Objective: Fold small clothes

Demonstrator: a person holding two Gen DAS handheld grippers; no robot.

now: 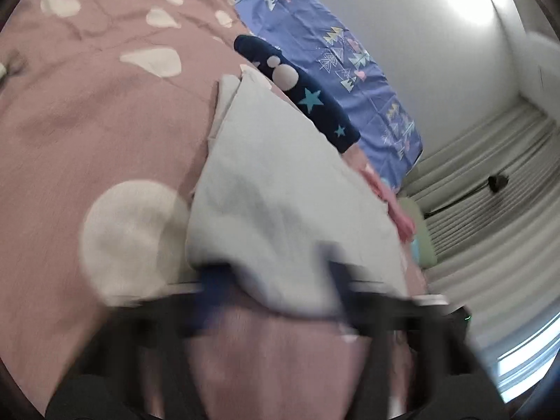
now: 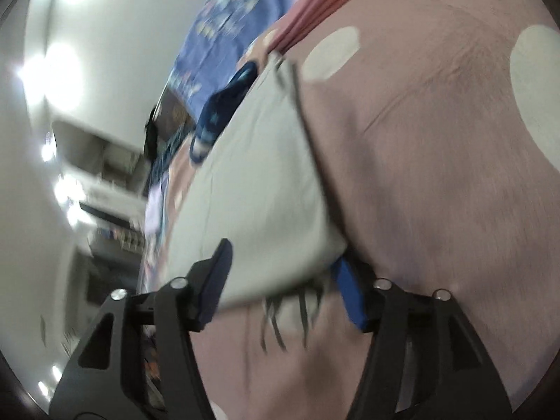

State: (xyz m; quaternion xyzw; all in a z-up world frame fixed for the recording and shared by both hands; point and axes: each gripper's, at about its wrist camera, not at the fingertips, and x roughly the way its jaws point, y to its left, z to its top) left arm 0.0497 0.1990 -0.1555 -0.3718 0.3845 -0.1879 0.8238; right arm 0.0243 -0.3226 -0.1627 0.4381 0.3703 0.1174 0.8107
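Note:
A pale grey garment point(image 1: 280, 189) lies folded on a pink bedspread with white spots point(image 1: 105, 112). My left gripper point(image 1: 276, 280) is blurred at the garment's near edge, its jaws standing wide on either side of the cloth. In the right wrist view the same grey garment point(image 2: 259, 182) reaches between my right gripper's point(image 2: 283, 266) blue-padded fingers point(image 2: 218, 266), which stand apart at its near corner. A folded navy garment with stars point(image 1: 297, 91) lies beside the grey one at its far edge.
A blue patterned sheet point(image 1: 336, 56) hangs past the bed's far side. Pink folded cloth point(image 2: 315, 3) lies on the bedspread point(image 2: 437, 175). A white wall and pale curtains point(image 1: 490, 210) stand to the right. Shelves point(image 2: 112, 210) show at the left.

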